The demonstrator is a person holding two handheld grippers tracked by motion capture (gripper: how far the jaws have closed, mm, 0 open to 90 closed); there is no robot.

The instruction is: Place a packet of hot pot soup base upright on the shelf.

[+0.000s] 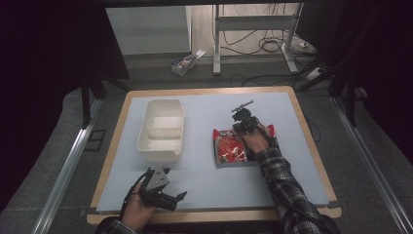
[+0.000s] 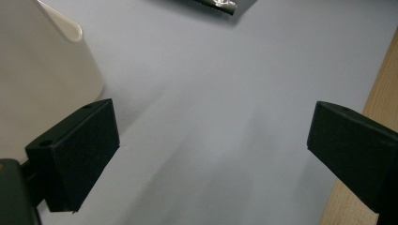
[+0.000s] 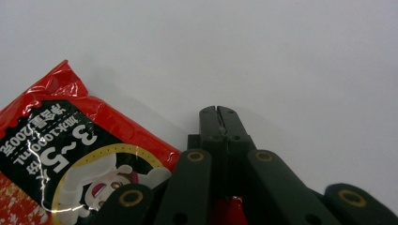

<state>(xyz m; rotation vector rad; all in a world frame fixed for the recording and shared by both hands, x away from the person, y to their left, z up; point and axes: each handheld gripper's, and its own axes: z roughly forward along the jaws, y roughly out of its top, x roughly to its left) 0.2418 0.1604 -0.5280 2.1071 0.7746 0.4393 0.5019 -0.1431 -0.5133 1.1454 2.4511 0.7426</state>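
A red noodle packet (image 1: 229,148) lies flat on the pale mat, right of centre. My right gripper (image 1: 242,108) hovers over the packet's far right corner and points away from the person. In the right gripper view its jaws (image 3: 218,115) are shut together with nothing seen between the tips, and the packet (image 3: 70,159) lies to the left and beneath them. My left gripper (image 1: 175,183) rests near the front edge of the table. Its jaws (image 2: 211,154) stand wide open over bare mat, with nothing between them.
A white rectangular container (image 1: 158,155) stands left of centre, and its wall (image 2: 42,79) is close beside my left jaw. The table's wooden border (image 2: 380,89) runs along my left gripper's right side. Beyond the table are a small box (image 1: 187,62), metal legs and cables.
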